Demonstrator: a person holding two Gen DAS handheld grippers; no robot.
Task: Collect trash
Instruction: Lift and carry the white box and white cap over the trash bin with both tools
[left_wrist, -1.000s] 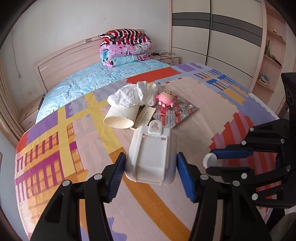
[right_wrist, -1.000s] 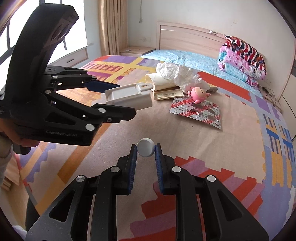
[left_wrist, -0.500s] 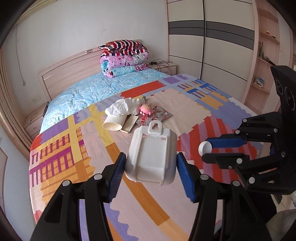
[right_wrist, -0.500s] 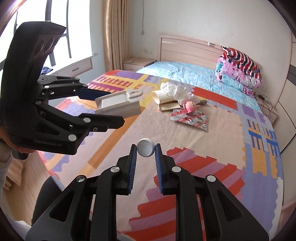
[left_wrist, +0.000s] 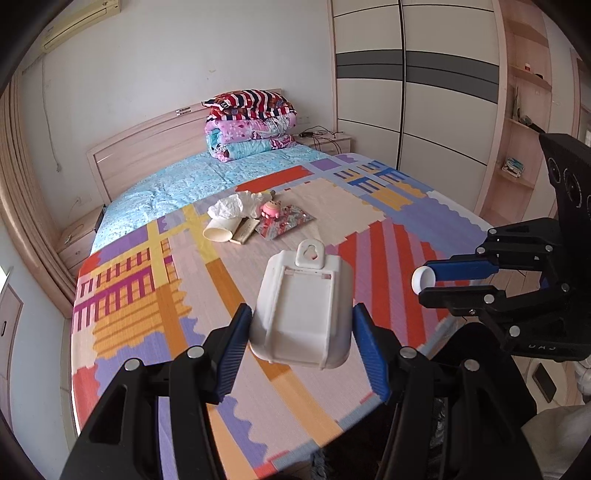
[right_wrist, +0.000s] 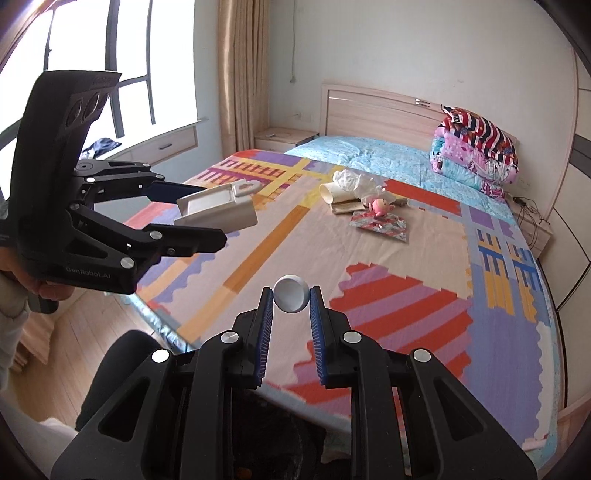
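My left gripper (left_wrist: 301, 325) is shut on a white plastic packaging shell (left_wrist: 301, 314) and holds it in the air above the foot of the bed; it also shows in the right wrist view (right_wrist: 218, 208). My right gripper (right_wrist: 291, 299) is shut on a small white cap (right_wrist: 291, 298), also seen in the left wrist view (left_wrist: 423, 280). Farther up the bed lie a crumpled white bag (left_wrist: 236, 205), a paper cup on its side (left_wrist: 218, 232), a flat paper packet (left_wrist: 245, 230), a pink toy (left_wrist: 271, 209) and a shiny wrapper (left_wrist: 286, 223).
The bed has a colourful patterned cover (left_wrist: 147, 288). Folded quilts (left_wrist: 251, 125) are stacked by the headboard. A wardrobe (left_wrist: 424, 92) stands to the right, and a nightstand with cables (left_wrist: 325, 138). A dark opening (right_wrist: 280, 435) lies below the grippers at the bed's foot.
Both grippers have pulled back from the trash pile toward the foot of the bed and risen, each still holding its item. The pile now looks farther away.
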